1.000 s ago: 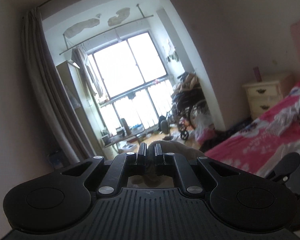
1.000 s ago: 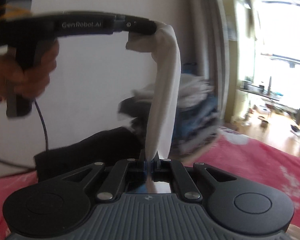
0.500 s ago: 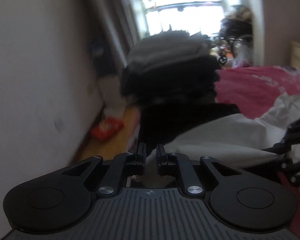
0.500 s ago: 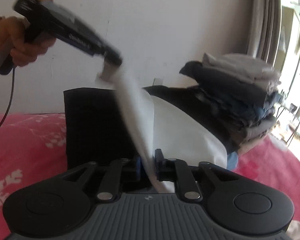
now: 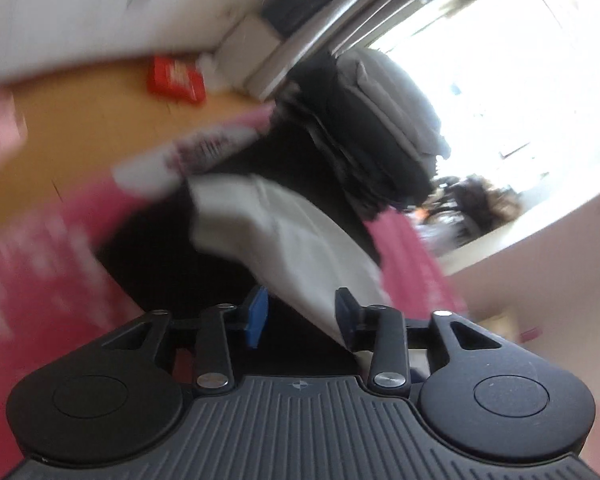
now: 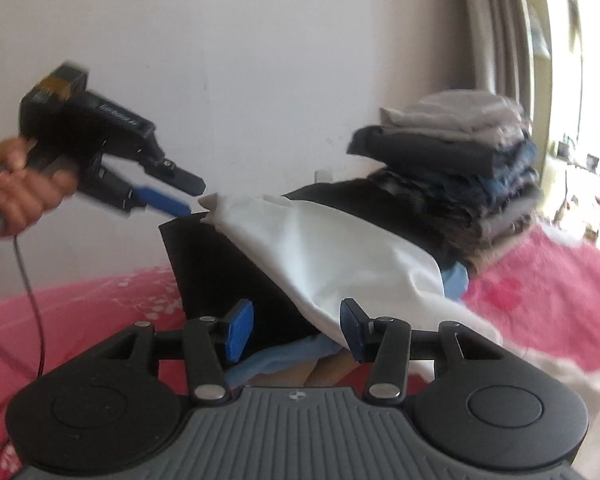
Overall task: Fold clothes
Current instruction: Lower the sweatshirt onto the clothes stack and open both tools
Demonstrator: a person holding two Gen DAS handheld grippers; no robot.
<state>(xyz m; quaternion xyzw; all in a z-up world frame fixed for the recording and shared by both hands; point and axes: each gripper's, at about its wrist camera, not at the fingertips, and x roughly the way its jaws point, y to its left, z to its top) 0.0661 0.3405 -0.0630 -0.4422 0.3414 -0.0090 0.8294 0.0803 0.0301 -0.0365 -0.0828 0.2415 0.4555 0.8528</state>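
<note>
A white garment (image 6: 324, 252) lies draped over a black folded garment (image 6: 220, 264) on the pink bed; it also shows in the left wrist view (image 5: 300, 236). My right gripper (image 6: 296, 330) is open, its jaws on either side of the white cloth's near edge, holding nothing. My left gripper (image 5: 302, 316) is open just above the white garment; in the right wrist view it (image 6: 180, 196) hovers open beside the cloth's far corner, held by a hand.
A tall stack of folded grey, black and blue clothes (image 6: 452, 168) stands on the pink floral bedspread (image 6: 540, 280) behind the white garment. A white wall (image 6: 260, 60) is behind. A red box (image 5: 176, 80) lies on the wooden floor beside the bed.
Both grippers have opened and let go of the white garment, which now lies on the black one. The left gripper has swung down and tilted toward the bed.
</note>
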